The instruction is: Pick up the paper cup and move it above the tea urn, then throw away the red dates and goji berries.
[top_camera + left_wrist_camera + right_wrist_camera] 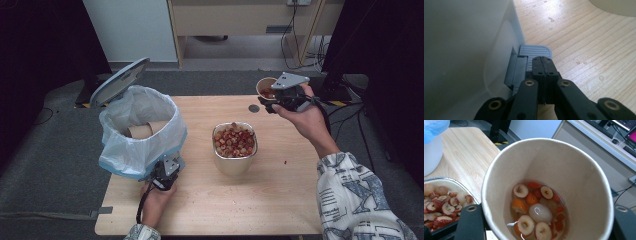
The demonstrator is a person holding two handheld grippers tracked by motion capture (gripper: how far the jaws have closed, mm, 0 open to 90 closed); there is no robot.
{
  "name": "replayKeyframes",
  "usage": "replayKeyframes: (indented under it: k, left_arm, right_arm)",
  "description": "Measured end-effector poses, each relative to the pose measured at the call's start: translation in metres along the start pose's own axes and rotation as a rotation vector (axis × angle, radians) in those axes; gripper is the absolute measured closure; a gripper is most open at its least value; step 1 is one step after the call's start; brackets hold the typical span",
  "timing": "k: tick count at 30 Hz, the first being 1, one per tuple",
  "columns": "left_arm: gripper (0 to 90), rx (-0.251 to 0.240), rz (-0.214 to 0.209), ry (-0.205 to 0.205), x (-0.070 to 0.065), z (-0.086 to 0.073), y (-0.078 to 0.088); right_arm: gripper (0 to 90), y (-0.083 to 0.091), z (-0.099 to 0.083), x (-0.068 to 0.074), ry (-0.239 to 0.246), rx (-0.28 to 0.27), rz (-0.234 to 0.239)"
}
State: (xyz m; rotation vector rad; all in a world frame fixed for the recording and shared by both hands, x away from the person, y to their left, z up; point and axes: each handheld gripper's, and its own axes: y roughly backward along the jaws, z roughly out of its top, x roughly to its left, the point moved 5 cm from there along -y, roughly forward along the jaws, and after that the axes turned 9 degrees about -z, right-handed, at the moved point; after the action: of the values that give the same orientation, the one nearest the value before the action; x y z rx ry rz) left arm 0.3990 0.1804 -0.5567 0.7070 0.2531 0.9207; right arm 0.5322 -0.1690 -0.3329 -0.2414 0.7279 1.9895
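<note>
My left gripper (pixel 165 176) is shut, and its closed tips (pixel 543 60) rest on the grey foot pedal (pixel 534 51) of the white bin (pixel 140 135). The bin's lid (pixel 120 80) stands open. My right gripper (pixel 270 100) is shut on a paper cup (pixel 265 88) held above the table's far right edge. In the right gripper view the cup (pixel 544 162) sits between the two black jaws of the right gripper (pixel 547 222) and holds sliced red dates, orange pieces, a pale round fruit and some liquid.
A metal container (pixel 235 145) full of date slices stands mid-table, also at the lower left of the right gripper view (pixel 439 202). Brown paper cups (pixel 145 130) lie in the bin's blue-white bag. A dark disc (pixel 254 108) lies near the wooden table's (pixel 280 195) far edge.
</note>
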Motion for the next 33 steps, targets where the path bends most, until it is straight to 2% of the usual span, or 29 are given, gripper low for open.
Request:
replayKeyframes:
  k: [10, 13, 18, 22, 26, 33]
  left_arm:
    - [89.3, 0.001, 0.001, -0.004, 0.0, 0.0, 0.0]
    - [89.3, 0.002, 0.002, -0.003, 0.0, 0.0, 0.0]
    - [89.2, 0.0, 0.002, -0.004, 0.0, 0.0, 0.0]
    - [89.3, 0.003, 0.0, -0.004, 0.0, 0.0, 0.0]
    - [89.2, 0.002, 0.001, -0.003, 0.0, 0.0, 0.0]
    - [89.2, 0.003, -0.001, -0.001, 0.0, 0.0, 0.0]
  right_arm:
    - [33.2, -0.003, 0.009, -0.001, 0.047, -0.014, -0.004]
    - [33.1, -0.003, 0.018, 0.003, 0.082, -0.031, 0.007]
    - [33.0, -0.002, 0.028, 0.005, 0.091, -0.045, 0.003]
    - [32.8, -0.002, 0.034, 0.012, 0.124, -0.062, 0.026]
    - [32.7, -0.002, 0.035, 0.009, 0.119, -0.057, 0.016]
    - [32.6, 0.0, 0.036, 0.012, 0.151, -0.062, 0.015]
